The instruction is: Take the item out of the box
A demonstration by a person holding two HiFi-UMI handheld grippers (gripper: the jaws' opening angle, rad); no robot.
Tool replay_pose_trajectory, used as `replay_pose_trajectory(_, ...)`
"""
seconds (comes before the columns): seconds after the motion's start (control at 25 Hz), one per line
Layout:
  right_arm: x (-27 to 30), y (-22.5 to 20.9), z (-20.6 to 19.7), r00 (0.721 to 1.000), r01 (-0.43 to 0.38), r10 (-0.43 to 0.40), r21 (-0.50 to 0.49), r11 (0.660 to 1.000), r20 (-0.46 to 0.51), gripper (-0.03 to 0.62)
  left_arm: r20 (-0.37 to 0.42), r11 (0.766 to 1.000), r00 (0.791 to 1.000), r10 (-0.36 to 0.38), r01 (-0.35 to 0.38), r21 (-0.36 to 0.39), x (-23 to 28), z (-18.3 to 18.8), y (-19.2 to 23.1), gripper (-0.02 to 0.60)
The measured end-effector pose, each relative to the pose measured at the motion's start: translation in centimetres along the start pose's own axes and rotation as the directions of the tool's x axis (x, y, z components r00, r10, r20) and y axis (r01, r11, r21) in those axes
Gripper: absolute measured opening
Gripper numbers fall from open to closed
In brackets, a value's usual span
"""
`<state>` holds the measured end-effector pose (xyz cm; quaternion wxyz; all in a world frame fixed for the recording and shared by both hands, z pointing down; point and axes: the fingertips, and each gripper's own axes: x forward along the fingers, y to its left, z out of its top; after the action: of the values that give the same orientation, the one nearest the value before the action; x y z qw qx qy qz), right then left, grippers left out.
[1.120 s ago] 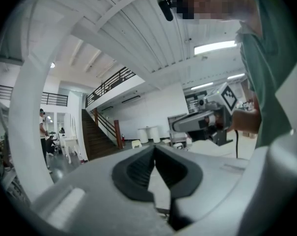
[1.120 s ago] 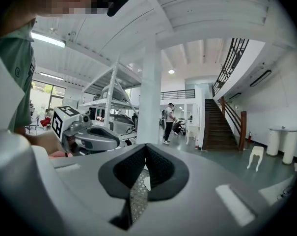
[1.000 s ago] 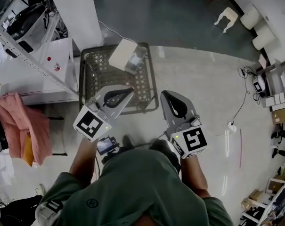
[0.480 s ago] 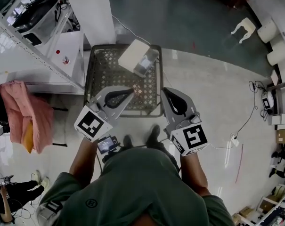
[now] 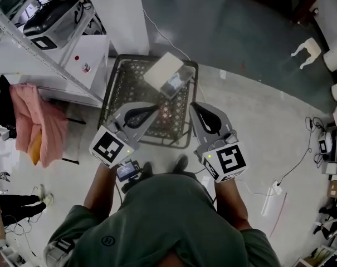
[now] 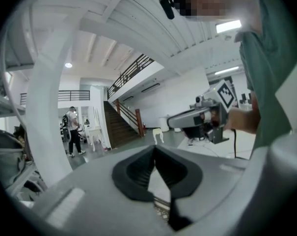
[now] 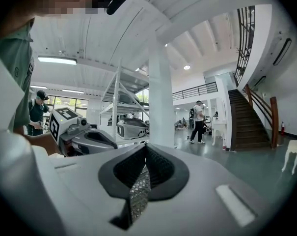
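A black mesh basket (image 5: 122, 88) stands on the floor in front of the person. A white carton box (image 5: 164, 71) lies tilted across its far right corner, its open end showing a shiny item (image 5: 176, 83). My left gripper (image 5: 155, 107) hovers over the basket's near part, jaws shut with nothing in them. My right gripper (image 5: 194, 105) is held beside it at the basket's near right corner, also shut and empty. The left gripper view shows its own closed jaws (image 6: 154, 149) and the right gripper (image 6: 202, 119). In the right gripper view the closed jaws (image 7: 146, 147) sit over mesh.
A metal shelf rack (image 5: 40, 43) and a white pillar (image 5: 115, 15) stand left of the basket. A pink cloth (image 5: 40, 121) hangs at the left. A power strip with cable (image 5: 271, 196) lies right. A staircase (image 7: 246, 117) and distant people (image 6: 72, 132) are beyond.
The head view has drifted, so the basket and box sit a little further right and lower in the picture. Both grippers keep their pose and stay shut.
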<state>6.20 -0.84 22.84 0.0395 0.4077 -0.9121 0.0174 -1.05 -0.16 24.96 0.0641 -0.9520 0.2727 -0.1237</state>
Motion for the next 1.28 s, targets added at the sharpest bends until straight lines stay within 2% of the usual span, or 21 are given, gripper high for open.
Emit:
replay_pose_trajectory(0.24,-0.2,-2.5,-0.4,0.997,-0.081,0.08,0.018,0.997,0.02,0.005,-0.047,0.998,0.997,0.06,-0.06,0.008,2.5,0.3,-0.4,0.005)
replay_pose_trajectory(0.52,2.2,-4.7,-1.5,0.995,-0.1,0.1,0.067,0.993,0.006,0.005,-0.09,0.998,0.994,0.064,-0.066,-0.02,4.4,-0.7,2.0,0.005)
replay_pose_trajectory(0.72,4.4,-6.1,-2.1,0.998,-0.052,0.054,0.069,0.996,-0.026,0.005,-0.085,0.999,0.996,0.006,-0.01,-0.043,6.1,-2.3,4.3,0.005)
replay_pose_trajectory(0.88,6.0,-7.3,-1.9,0.999,0.002,0.001,0.056,0.998,-0.052,0.005,-0.051,0.998,0.997,-0.053,0.051,-0.029,7.7,-2.4,6.6,0.005)
replay_pose_trajectory(1.28,14.0,-7.8,-1.1,0.99,0.094,-0.093,0.005,0.996,-0.11,0.005,0.033,0.991,0.992,-0.125,0.126,-0.044,7.9,-4.9,15.6,0.005)
